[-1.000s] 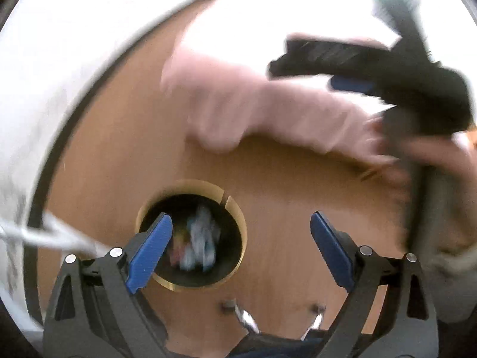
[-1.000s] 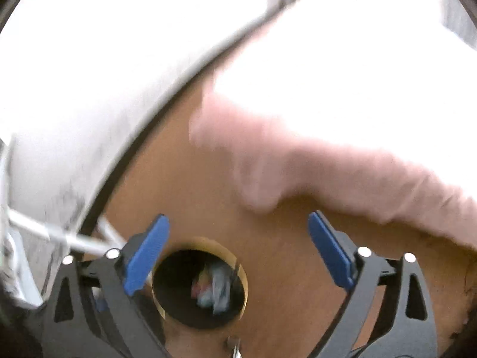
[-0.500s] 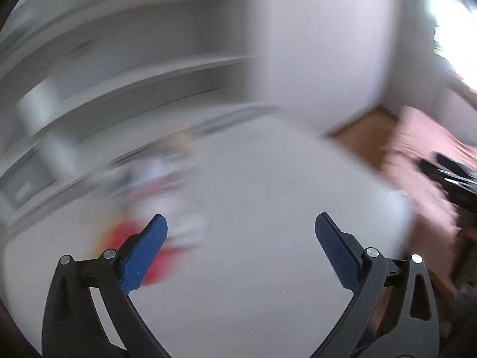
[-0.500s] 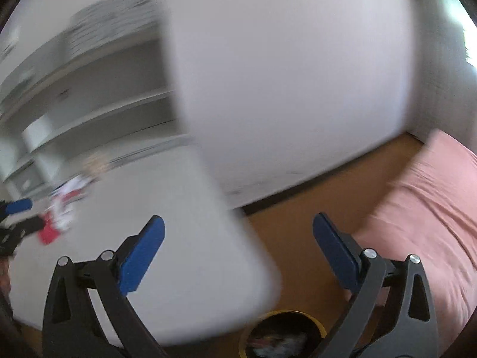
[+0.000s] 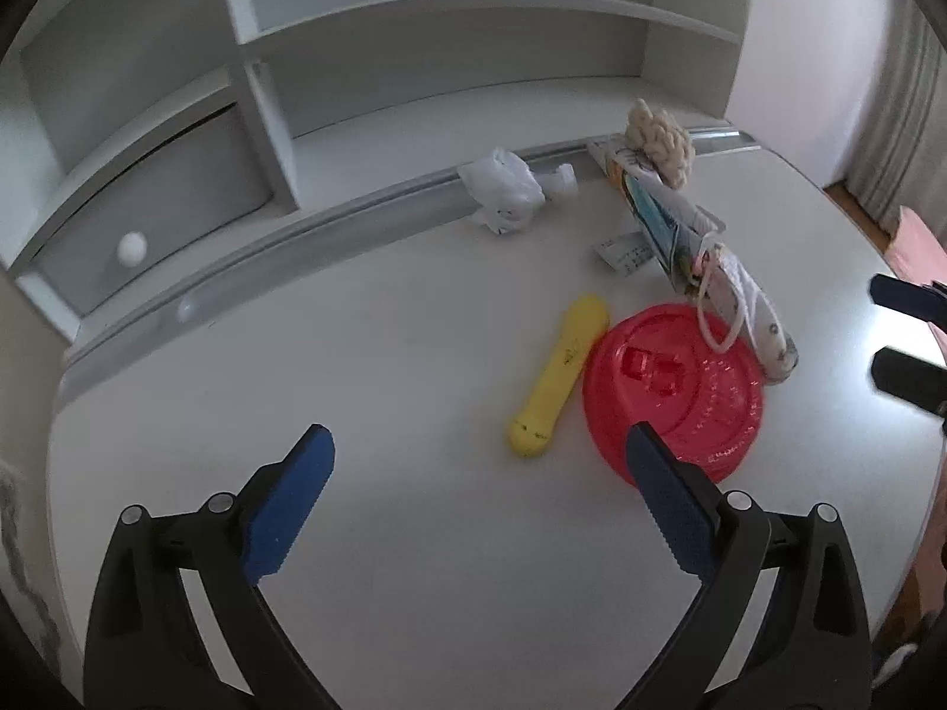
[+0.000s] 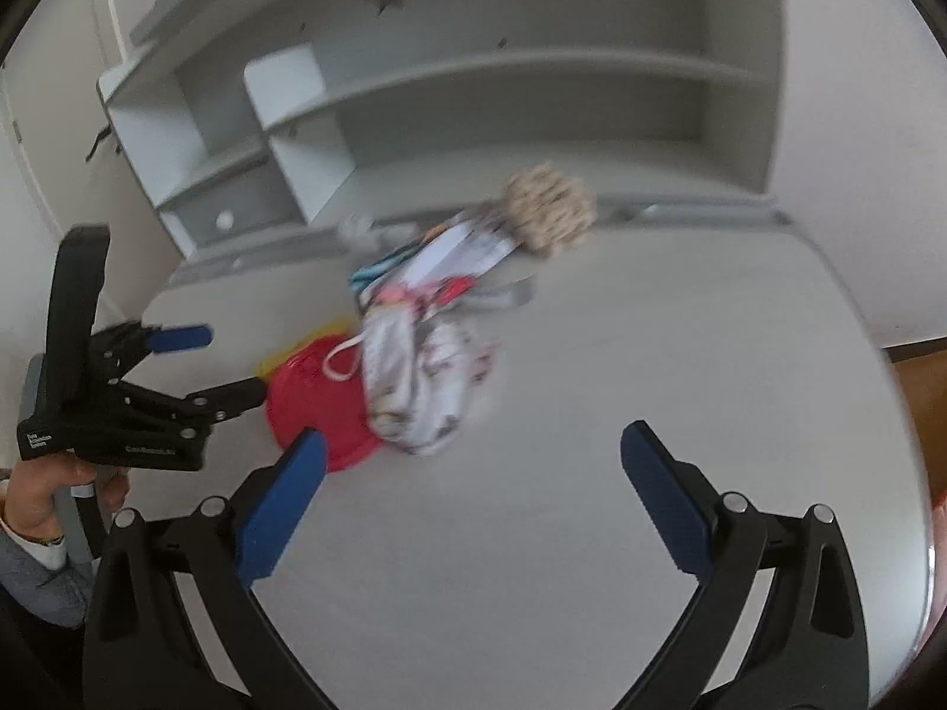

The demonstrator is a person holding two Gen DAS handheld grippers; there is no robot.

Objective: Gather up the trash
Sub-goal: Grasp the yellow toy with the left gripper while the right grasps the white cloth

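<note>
Both grippers hover empty above the white desk (image 5: 414, 532), and each has its jaws spread wide. The left gripper (image 5: 479, 503) is the nearer one to the litter: just ahead of its right fingertip lies one red plastic lid (image 5: 675, 390), flat on the desk, and touching that lid's left edge lies one yellow tube (image 5: 562, 376). The tube's long axis runs away from the gripper and slightly to the right, so the jaws as they stand would straddle it across its width. The right gripper (image 6: 473, 497) hangs further back, with the red lid ahead and to its left, and one crumpled printed wrapper (image 6: 426, 390) overlapping the lid's right side. Beyond these, one long printed packet (image 5: 663, 219) stretches toward the back of the desk, its axis also pointing away. One small paper slip (image 5: 621, 251) lies beside it. Farthest off, against the rail of the shelf unit (image 5: 266, 89), sit one crumpled white bag (image 5: 503, 186) and one beige woolly ball (image 5: 660, 139). My judgement is that the left gripper takes the lid or the tube first.
</note>
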